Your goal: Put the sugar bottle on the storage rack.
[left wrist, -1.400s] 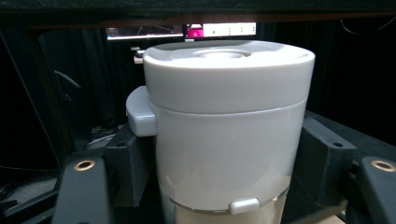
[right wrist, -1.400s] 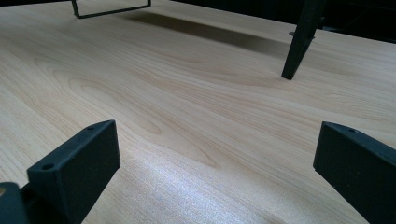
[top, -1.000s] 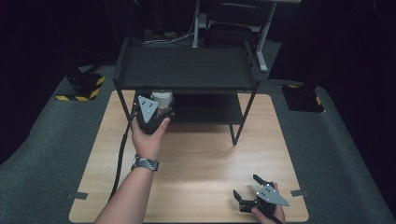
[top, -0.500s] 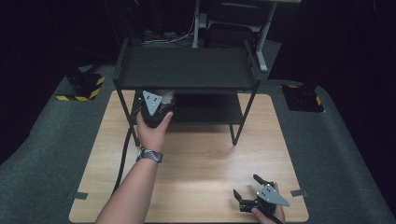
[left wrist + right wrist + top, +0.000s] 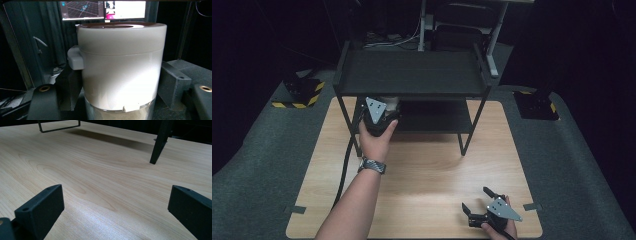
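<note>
White canister (image 5: pixel 121 67), lidded and clear-based, sat clamped between your left gripper's (image 5: pixel 120 100) jaws at the black rack's (image 5: pixel 412 75) lower shelf, its bottom cut off from sight. Nearest you, your right gripper (image 5: pixel 479 207) rested low over the wooden table (image 5: pixel 427 170), jaws spread wide and holding nothing. Beyond, the rack's top shelf hid most of the canister from above.

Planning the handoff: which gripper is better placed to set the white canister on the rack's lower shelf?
Left. The left gripper has the white canister between its jaws at the rack's lower shelf; the right gripper sits open and apart.
</note>
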{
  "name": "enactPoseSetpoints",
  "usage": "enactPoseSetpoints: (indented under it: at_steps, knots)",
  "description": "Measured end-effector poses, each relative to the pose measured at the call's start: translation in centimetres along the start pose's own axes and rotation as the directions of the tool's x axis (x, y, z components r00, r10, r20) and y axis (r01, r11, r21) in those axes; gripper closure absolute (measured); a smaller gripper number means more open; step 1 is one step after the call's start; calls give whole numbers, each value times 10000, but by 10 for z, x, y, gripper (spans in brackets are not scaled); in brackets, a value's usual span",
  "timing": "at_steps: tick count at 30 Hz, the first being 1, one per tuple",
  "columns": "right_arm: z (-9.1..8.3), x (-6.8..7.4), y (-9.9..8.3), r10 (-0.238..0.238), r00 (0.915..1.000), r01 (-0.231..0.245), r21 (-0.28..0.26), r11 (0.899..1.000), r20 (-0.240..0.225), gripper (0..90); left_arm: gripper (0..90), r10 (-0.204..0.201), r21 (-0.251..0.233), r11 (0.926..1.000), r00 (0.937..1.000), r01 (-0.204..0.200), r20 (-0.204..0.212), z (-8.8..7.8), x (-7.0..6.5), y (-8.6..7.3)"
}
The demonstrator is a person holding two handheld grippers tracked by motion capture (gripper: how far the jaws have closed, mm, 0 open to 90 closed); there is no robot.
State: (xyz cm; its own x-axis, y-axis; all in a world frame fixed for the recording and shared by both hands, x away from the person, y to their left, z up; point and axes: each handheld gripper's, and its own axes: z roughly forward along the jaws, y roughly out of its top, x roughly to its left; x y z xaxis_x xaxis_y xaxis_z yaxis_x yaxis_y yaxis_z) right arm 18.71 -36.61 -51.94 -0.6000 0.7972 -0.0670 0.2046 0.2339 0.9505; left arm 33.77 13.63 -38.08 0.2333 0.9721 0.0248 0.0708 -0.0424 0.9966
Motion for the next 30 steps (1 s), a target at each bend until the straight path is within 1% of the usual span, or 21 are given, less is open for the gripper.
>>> enactPoseSetpoints:
  at_steps: [2,4,6,7,8,9,10,11,12,14,17,19,20,23,26,30]
  knots:
    - [0,0,0,7,10000,-7,-1,10000,-3,1,282,-14,57,10000,10000,14,-19,0,0,1]
    - [0,0,0,9,10000,-9,0,10000,-2,1,233,-136,131,9998,9999,135,67,0,1,1]
    - [0,0,0,8,10000,-8,-3,10000,0,1,157,-231,194,9995,9997,229,98,0,2,2]
    - [0,0,0,10,10000,-10,-3,10000,-3,0,105,-306,170,9994,9995,305,43,-1,1,1]
    - [0,0,0,9,10000,-9,-2,10000,-6,0,33,-224,110,9997,9997,225,-101,-2,-2,0]
    - [0,0,0,5,10000,-5,2,10000,-5,1,7,-172,43,9998,9998,172,-123,-3,-3,0]
    - [0,0,0,-6,10000,6,7,10000,-5,1,5,-175,-71,9998,9998,175,-23,-5,-3,-1]
    - [0,0,0,-11,10000,11,10,10000,-8,0,5,-161,-42,9999,9998,162,72,-6,-2,0]
    - [0,0,0,-16,10000,16,12,10000,-10,0,5,-162,35,9999,9998,162,88,-7,-2,1]
    - [0,0,0,-29,10000,29,16,10000,-17,1,5,-208,32,9998,9997,208,110,-10,-1,2]
    - [1,0,1,-42,10000,42,40,10000,-5,1,5,-380,68,9993,9990,379,221,-15,1,2]
    - [1,0,1,-56,10000,56,41,10000,0,1,5,-311,72,9995,9988,308,384,-20,3,0]
    - [1,0,1,-57,10000,57,46,10000,3,1,5,-231,123,9997,9990,226,382,-22,3,-1]
    - [1,0,1,-59,10000,59,57,10000,-12,1,5,-8,111,9999,9986,2,537,-31,4,-6]
    - [1,0,1,-87,10000,87,70,9999,-2,1,5,-40,35,10000,9981,38,609,-41,5,-12]
    - [1,1,1,-103,9999,103,75,9999,2,0,5,-7,-180,9998,9964,22,849,-55,8,-22]
